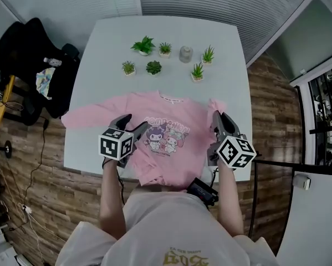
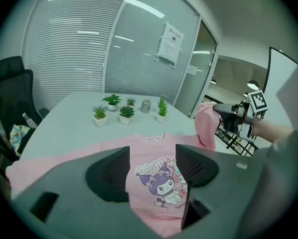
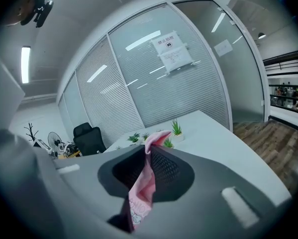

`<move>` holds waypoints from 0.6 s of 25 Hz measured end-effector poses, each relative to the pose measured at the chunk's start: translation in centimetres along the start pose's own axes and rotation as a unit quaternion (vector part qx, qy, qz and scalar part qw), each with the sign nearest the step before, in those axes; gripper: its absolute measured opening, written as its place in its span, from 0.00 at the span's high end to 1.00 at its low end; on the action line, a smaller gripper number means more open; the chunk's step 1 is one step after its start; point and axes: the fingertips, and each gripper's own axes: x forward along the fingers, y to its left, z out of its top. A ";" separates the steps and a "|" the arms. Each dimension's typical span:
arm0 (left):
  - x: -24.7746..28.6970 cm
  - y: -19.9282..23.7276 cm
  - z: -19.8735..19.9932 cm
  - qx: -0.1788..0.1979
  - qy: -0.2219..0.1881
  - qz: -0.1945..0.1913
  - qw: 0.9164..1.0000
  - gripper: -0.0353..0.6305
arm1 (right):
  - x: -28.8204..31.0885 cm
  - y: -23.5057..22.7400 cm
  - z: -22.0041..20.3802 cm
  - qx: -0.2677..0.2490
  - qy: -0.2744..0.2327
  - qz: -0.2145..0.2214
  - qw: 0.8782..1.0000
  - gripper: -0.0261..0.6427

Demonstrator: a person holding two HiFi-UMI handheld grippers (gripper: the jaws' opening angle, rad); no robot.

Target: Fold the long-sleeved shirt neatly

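Shirt (image 1: 166, 143): pink, long-sleeved, cartoon print up, spread on the near half of the table (image 1: 154, 37).
Right gripper (image 1: 217, 117): jaws clamped on the shirt's right sleeve, fabric raised.
Left gripper (image 1: 137, 124): jaws wide apart, empty, above the shirt's left side.
Potted plants (image 1: 154, 67): grouped beyond the collar.

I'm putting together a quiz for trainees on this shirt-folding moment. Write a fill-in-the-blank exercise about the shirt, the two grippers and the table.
1. The shirt spread on the table is ___ in colour.
2. Of the left gripper and the right gripper, only the ___ one is clamped on shirt fabric.
3. The left gripper's jaws stand ___, with nothing between them.
4. The small pots beyond the collar hold green ___.
Missing words: pink; right; open; plants.
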 end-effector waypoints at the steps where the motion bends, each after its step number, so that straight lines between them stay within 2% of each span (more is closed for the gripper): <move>1: -0.1 0.5 -0.2 -0.003 0.000 -0.002 1.000 0.50 | 0.4 0.6 -0.2 -0.003 0.003 0.001 1.000 0.89; 15: 0.2 4.2 -1.2 0.003 0.011 -0.034 0.999 0.50 | 4.9 8.7 -1.6 -0.038 0.022 0.029 0.999 0.89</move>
